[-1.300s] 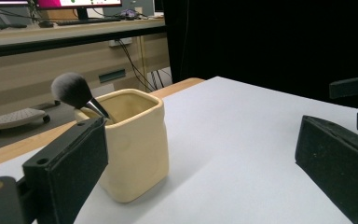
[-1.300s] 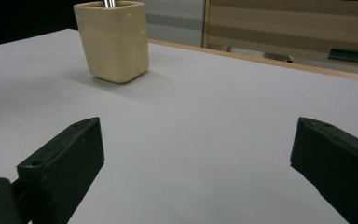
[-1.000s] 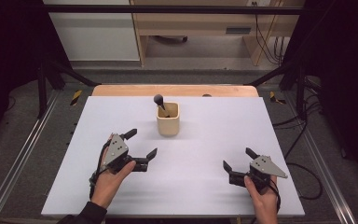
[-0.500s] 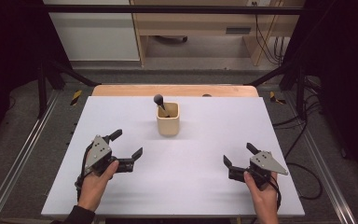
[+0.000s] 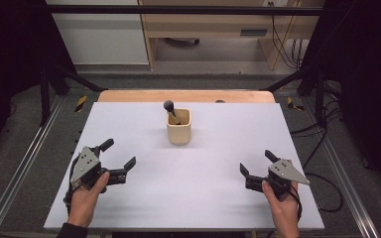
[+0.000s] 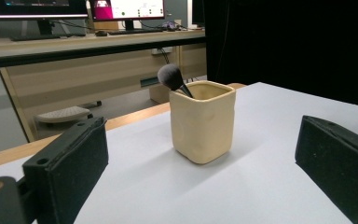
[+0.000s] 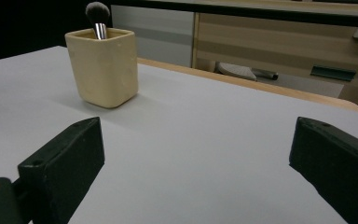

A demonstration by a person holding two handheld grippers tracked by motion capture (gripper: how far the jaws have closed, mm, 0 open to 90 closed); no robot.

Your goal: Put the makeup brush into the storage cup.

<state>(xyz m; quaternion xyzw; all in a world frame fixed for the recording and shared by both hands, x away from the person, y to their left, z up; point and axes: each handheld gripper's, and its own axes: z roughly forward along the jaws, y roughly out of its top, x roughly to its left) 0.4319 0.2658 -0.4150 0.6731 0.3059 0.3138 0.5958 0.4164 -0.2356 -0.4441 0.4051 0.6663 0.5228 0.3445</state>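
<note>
Seemingly between moves: both grippers rest low at the near edge of the table, jaws spread wide, holding nothing.

Well apart from them, mid-table toward the far side, a cream cup [image 5: 179, 127] holds a makeup brush [image 5: 169, 106] leaning left. Left gripper [image 5: 116, 153] and right gripper [image 5: 257, 162] flank it; any reach is best aimed at the handle, without nudging the cup.

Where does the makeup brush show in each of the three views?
High view: makeup brush stands in the cream cup at the table's far middle, its head leaning left.
Left gripper view: brush pokes from the cup at picture centre.
Right gripper view: brush at the upper left, in the cup.
Shared landmark: the cream cup.
</note>
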